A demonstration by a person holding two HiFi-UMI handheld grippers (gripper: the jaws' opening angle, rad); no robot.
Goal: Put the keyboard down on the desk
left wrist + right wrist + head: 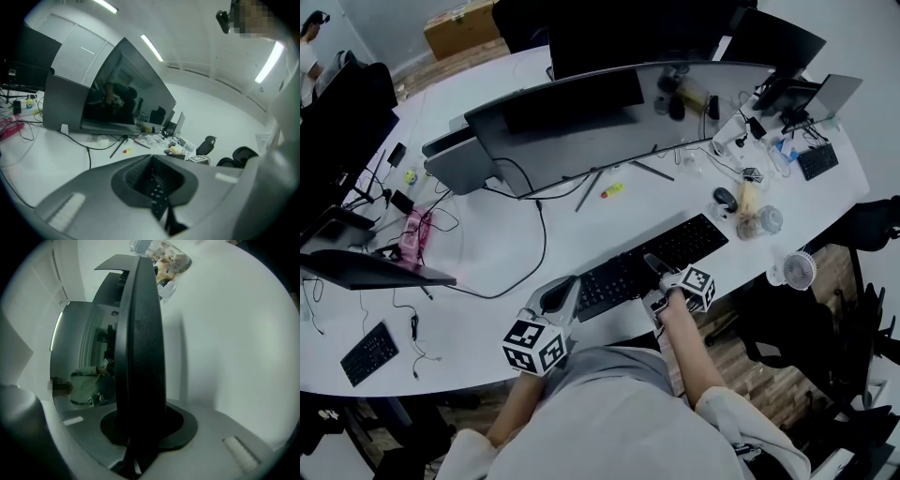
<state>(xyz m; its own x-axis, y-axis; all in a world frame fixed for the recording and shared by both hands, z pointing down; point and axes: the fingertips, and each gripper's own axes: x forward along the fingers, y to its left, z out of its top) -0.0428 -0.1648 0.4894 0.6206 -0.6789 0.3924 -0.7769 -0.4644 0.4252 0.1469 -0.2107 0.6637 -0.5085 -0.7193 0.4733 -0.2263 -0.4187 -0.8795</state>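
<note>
The black keyboard (649,262) lies slanted over the white desk (487,262), close to the desk's front edge. I cannot tell whether it rests on the desktop. My left gripper (565,292) is shut on the keyboard's left end; in the left gripper view the keys (154,180) sit between the jaws. My right gripper (657,269) is shut on the keyboard's near long edge. The right gripper view shows the keyboard (140,343) edge-on, running straight away from the gripper (138,430).
A wide curved monitor (609,112) stands behind the keyboard, and a black cable (540,246) loops across the desk. To the right lie a mouse (726,199), a jar (761,221) and a small white fan (795,270). A yellow item (612,189) lies under the monitor. A second keyboard (368,353) is far left.
</note>
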